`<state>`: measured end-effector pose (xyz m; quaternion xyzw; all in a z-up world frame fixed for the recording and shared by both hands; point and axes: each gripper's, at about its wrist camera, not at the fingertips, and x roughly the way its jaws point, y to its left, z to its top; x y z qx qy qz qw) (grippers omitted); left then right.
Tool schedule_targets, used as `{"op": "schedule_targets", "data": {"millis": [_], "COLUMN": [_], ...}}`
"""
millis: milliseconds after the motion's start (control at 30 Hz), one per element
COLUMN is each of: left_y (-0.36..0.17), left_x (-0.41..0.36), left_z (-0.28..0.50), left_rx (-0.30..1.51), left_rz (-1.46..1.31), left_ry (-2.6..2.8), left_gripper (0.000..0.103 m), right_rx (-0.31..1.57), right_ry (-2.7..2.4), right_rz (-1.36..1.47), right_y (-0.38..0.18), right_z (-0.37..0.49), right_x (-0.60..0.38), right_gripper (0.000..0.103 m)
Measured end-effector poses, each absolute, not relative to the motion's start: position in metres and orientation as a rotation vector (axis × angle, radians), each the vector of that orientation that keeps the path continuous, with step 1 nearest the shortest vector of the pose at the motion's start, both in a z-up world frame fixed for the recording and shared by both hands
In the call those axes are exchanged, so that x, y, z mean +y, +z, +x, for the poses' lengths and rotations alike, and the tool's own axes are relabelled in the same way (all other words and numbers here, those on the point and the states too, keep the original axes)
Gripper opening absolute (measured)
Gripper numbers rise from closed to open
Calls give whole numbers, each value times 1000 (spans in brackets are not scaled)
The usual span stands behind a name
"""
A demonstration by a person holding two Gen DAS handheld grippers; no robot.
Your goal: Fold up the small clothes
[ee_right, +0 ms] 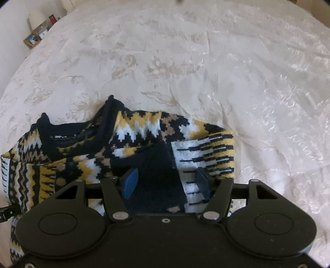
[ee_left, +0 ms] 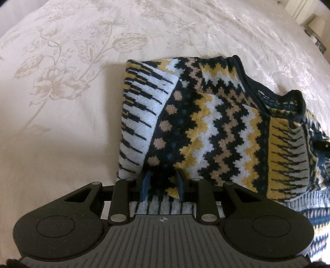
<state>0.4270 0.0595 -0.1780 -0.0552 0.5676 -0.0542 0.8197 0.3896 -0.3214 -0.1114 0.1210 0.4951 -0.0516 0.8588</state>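
Left gripper (ee_left: 163, 186) sits low over the near edge of the patterned knit sweater (ee_left: 216, 123), its blue pads (ee_left: 146, 185) a narrow gap apart with dark knit bunched between them; whether they actually pinch the cloth I cannot tell. Over on the other side, the right gripper (ee_right: 166, 181) is spread wide, its fingers straddling a navy cuff band (ee_right: 158, 177) and the striped sleeve (ee_right: 206, 152) without closing on them. The sweater (ee_right: 82, 156) lies partly folded on the bed, sleeves turned in over the zigzag body, dark neckline (ee_right: 78, 132) standing up at the far side. A bit of black hardware (ee_left: 321, 144) pokes in at the sweater's right edge in the left view. Underneath it all, a cream bedspread (ee_left: 61, 72) woven with floral motifs, shiny and rumpled in the right view (ee_right: 247, 82). Only the right camera catches the shelf (ee_right: 37, 35) at the far left, with a small framed picture (ee_right: 31, 40) and a dark red jar (ee_right: 52, 19) beside the pale wall
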Motion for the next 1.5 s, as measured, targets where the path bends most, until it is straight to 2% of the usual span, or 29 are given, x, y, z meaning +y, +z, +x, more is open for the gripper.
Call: {"op": "schedule_targets", "data": {"millis": [33,100,233,467,600,633,800,833,867,933,1000,1033,1067,1333,1400,1433,1467,1500], "left_y": [-178,-179,-179,-164,-141,-138,-139,-142,-146,-158,-167,-169,-170,-166,-161,-157,-154,-150], "left_x": [60,61,60,61,62,61,58,58,57,56,56,55,54,56,57,57,57,57], "left_z": [427,427,425,420,414,415,429,432,435,438,440,441,442,439,437,435,434,432], "left_rx": [1208,1203,1190,1181,1097,1084,1097,1103,1115,1151,1162,1162,1164,1153,1146,1141,1136,1128], "left_rz": [-118,-118,-110,-106,-93,-84,-91,-92,-87,-67,-55,-49,-48,-71,-68,-67,-67,-64], "left_ry": [-113,-108,-103,-117,-125,-126,-111,-109,-108,-101,-107,-109,-108,-111,-114,-114,-115,-116], "left_gripper": [26,26,26,26,27,27,27,27,27,27,27,27,27,27,27,27,27,27], "right_rx": [1042,1046,1049,909,877,891,969,976,982,988,1003,1012,1016,1080,1071,1064,1060,1046], "right_ry": [-105,-87,-65,-13,-111,-142,-184,-174,-162,-157,-161,-163,-158,-150,-141,-126,-114,-99], "right_rz": [257,263,267,314,330,319,334,338,349,367,360,359,363,349,346,344,335,320], "right_y": [-112,-108,-94,-36,-24,-29,-56,-59,-62,-66,-72,-75,-79,-107,-107,-105,-101,-96], "right_z": [389,388,379,337,320,321,328,329,330,332,336,338,336,346,345,344,342,341], "right_x": [-321,-321,-316,-309,-326,-331,-346,-345,-344,-341,-340,-341,-340,-341,-340,-339,-336,-333], "right_gripper": [66,54,15,13,10,5,5,9,18,18,32,53,65,64,55,27,14,14]}}
